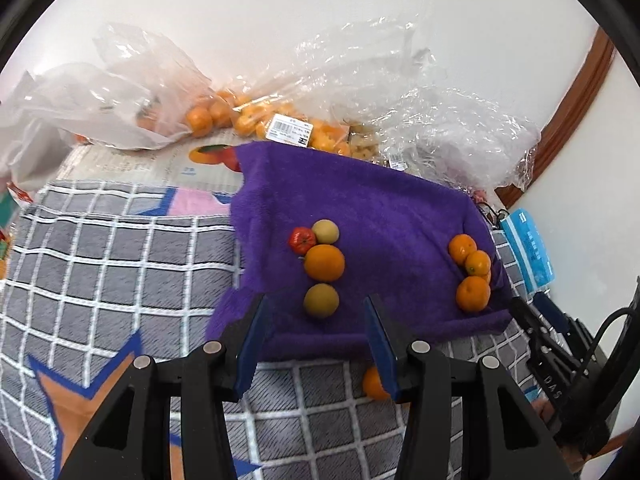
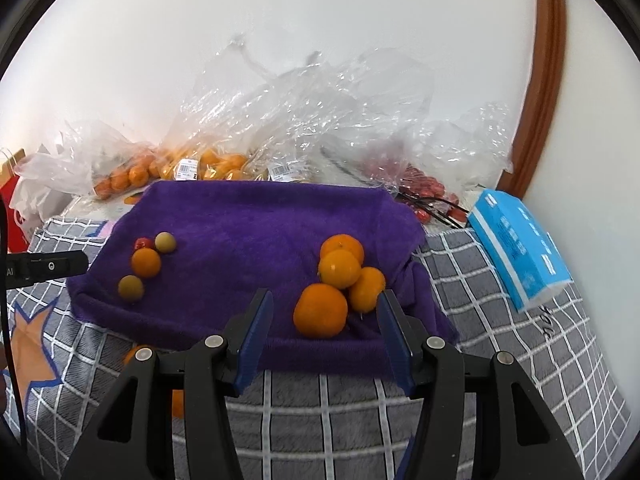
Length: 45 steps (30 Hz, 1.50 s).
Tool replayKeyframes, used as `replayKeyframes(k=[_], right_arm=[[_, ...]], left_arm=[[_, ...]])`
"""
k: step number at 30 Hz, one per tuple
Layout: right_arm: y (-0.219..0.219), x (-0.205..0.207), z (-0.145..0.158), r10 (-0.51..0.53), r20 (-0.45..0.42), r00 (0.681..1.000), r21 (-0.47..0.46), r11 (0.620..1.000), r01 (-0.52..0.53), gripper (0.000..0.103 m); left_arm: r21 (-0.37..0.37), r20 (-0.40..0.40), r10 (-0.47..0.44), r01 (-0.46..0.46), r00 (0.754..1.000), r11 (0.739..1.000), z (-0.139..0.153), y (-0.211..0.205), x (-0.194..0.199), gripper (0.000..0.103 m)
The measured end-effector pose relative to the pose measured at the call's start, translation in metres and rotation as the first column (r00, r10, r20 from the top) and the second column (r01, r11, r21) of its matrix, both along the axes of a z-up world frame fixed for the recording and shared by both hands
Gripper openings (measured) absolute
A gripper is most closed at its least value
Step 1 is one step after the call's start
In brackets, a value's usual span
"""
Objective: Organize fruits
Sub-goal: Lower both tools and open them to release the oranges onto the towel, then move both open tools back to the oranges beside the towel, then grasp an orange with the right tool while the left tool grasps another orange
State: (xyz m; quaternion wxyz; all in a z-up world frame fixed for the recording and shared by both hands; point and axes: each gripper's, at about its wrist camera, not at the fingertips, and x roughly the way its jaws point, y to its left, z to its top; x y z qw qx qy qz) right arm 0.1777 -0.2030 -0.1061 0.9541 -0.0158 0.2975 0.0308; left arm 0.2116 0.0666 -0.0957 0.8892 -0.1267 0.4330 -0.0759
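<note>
My left tongs point(image 1: 316, 340) hang parted and empty, near the mixed row point(image 1: 322, 264) on the towel point(image 1: 380, 208). My right tongs point(image 2: 324, 334) are likewise parted and empty before the orange pile point(image 2: 340, 276). Sorting seems nearly done; next I'd fetch the stray orange point(image 1: 374, 384) off the blanket point(image 1: 120, 264).

Fruits point(image 1: 324, 263) on purple towel point(image 1: 380, 208), jaws apart
</note>
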Motion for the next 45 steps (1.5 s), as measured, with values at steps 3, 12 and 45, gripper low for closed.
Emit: replayKeyframes(k=[3, 12, 45], right_arm=[[-0.003, -0.01, 0.001, -0.008, 0.003, 1.0, 0.016, 1.0, 0.008, 0.054], [-0.005, -0.03, -0.006, 0.003, -0.054, 0.999, 0.081, 0.997, 0.001, 0.053], [0.064, -0.018, -0.052, 0.202, -0.145, 0.969, 0.13, 0.974, -0.184, 0.053]], left_arm=[[0.009, 0.02, 0.008, -0.008, 1.0, 1.0, 0.003, 0.003, -0.012, 0.046], [0.001, 0.027, 0.021, -0.021, 0.999, 1.0, -0.001, 0.011, -0.039, 0.046], [0.041, -0.07, 0.09, -0.087, 0.993, 0.995, -0.032, 0.056, -0.049, 0.046]])
